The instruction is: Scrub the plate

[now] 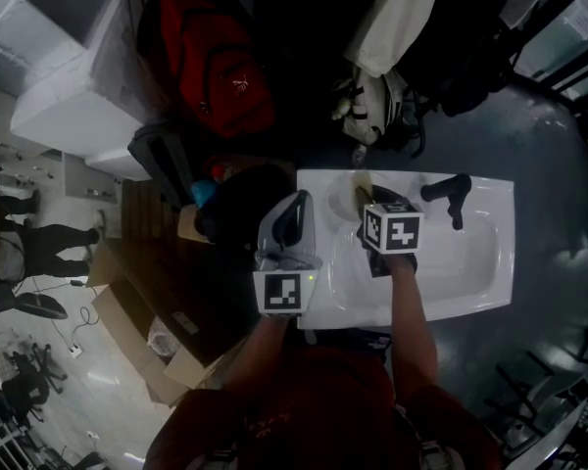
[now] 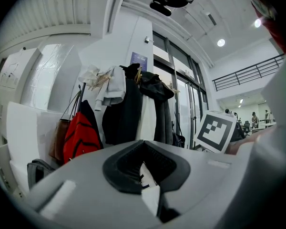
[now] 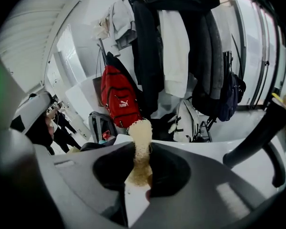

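Observation:
A white sink (image 1: 470, 292) lies below me. My left gripper (image 1: 292, 213) hovers over the sink's left rim, tilted upward. In the left gripper view its jaws (image 2: 150, 180) stand close together on a thin white edge, seemingly the plate (image 2: 151, 198); most of the plate is hidden. My right gripper (image 1: 372, 204) is above the basin's far left corner, shut on a tan sponge (image 1: 363, 189). That sponge (image 3: 141, 142) sticks up out of the jaws (image 3: 139, 175) in the right gripper view. The right gripper's marker cube (image 2: 214, 130) shows beside the left one.
A black faucet (image 1: 449, 192) stands at the sink's far right side. Coats (image 3: 176, 46) and a red backpack (image 1: 220, 67) hang behind the sink. Cardboard boxes (image 1: 147, 311) sit on the floor to the left.

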Demonstrator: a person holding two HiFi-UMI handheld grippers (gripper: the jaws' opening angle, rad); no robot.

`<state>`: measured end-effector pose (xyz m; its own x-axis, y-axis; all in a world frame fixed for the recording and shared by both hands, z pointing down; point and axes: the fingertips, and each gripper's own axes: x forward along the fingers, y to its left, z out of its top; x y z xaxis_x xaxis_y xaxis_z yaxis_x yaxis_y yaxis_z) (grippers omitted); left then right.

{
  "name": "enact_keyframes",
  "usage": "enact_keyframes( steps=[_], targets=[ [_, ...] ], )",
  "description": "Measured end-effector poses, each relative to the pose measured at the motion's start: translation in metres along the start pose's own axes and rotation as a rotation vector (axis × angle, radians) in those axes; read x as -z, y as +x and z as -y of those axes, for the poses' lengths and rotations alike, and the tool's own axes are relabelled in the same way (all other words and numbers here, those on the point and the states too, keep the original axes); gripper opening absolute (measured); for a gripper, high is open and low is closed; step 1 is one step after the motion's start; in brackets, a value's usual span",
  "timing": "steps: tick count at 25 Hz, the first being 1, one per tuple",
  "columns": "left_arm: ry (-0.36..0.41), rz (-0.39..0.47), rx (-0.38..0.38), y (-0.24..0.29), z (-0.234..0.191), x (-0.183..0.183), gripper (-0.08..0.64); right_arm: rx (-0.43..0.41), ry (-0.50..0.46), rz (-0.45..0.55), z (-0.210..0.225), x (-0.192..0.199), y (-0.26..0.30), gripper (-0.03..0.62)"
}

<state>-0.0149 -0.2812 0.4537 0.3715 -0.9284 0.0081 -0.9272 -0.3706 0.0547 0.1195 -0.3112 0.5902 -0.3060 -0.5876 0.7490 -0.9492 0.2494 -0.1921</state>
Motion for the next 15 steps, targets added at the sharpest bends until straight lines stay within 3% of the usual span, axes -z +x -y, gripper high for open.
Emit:
enact_keyframes(
  steps=[7, 15],
  targets=[
    [0.005, 0.005, -0.008, -0.007, -0.005, 0.0, 0.005, -0.044, -0.032, -0.075, -0.033, 0.033, 0.011, 0.081],
    [-0.006, -0.002, -0.015, -0.008, -0.008, 0.001, 0.005, -0.047, -0.027, -0.145, -0.035, 0.064, 0.03, 0.081]
  ],
)
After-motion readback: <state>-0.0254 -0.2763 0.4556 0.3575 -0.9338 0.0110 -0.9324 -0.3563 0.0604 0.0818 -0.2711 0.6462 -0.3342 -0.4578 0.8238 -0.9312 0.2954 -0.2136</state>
